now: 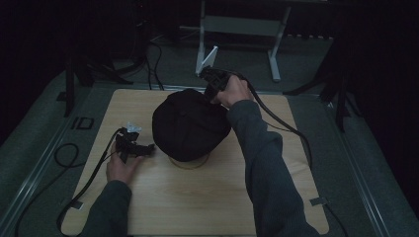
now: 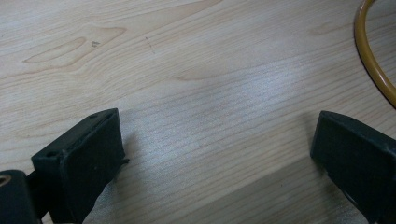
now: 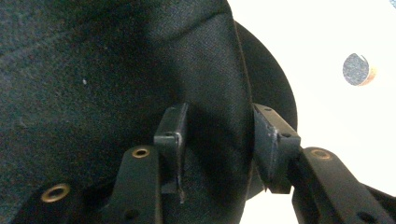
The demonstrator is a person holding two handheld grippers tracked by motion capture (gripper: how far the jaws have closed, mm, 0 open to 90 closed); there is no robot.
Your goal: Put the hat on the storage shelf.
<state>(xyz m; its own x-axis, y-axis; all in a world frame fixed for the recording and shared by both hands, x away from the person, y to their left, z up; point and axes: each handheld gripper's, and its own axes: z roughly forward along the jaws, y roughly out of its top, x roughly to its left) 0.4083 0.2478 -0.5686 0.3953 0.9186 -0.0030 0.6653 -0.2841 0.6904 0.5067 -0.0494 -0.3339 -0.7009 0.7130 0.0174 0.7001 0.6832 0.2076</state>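
Right gripper (image 3: 219,140) fingers straddle black cap's (image 3: 93,70) edge.

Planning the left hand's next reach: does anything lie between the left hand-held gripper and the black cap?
Nothing visible does. The left hand-held gripper rests open on the wooden table, beside the black cap; bare wood lies between them.

High view: fixed above near side of table (image 1: 207,197), facing forward and down, far enough to take in whole tabletop and floor beyond.
Left gripper view: riding on left gripper (image 1: 133,144), aimed low along own jaws, very near bare wood; shares tabletop (image 2: 210,93) with high view.
Right gripper view: riding on right gripper (image 1: 213,81), pressed close against black cap (image 3: 116,70); shares cap (image 1: 190,123) with high view.
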